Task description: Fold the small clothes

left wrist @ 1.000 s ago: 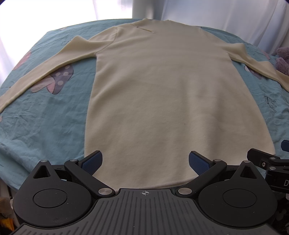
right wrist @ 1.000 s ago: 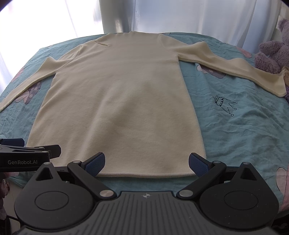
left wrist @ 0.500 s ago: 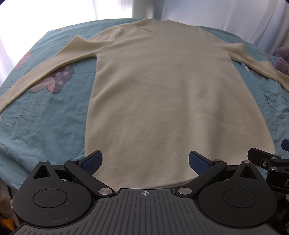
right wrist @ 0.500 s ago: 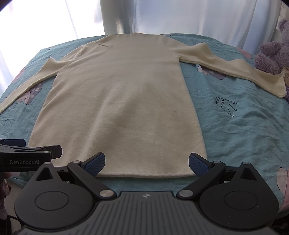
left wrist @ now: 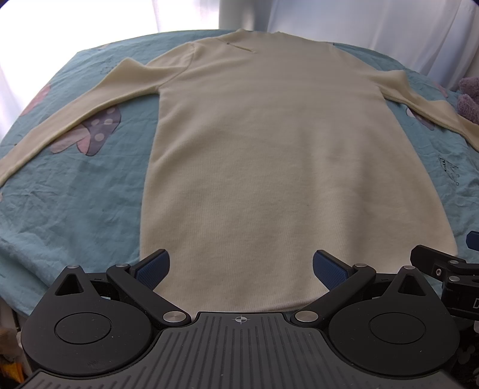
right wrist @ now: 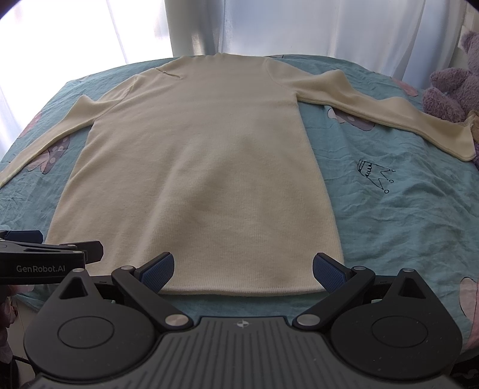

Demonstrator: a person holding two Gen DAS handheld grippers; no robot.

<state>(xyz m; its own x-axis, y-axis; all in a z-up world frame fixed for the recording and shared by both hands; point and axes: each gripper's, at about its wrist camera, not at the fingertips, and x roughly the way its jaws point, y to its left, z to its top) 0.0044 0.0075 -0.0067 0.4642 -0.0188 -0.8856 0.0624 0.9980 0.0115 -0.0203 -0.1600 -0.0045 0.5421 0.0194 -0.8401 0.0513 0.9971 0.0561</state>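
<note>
A cream long-sleeved knit sweater lies flat on the bed, collar far, hem near, both sleeves spread out sideways. It also shows in the right wrist view. My left gripper is open and empty, just above the hem near its left corner. My right gripper is open and empty, above the hem near its right corner. Each gripper shows at the edge of the other's view.
A teal bedsheet with mushroom and crown prints covers the bed. A purple plush toy sits at the far right by the right sleeve's cuff. White curtains hang behind. The bed's front edge is just under the grippers.
Both grippers have crept very slightly. The sweater has not moved.
</note>
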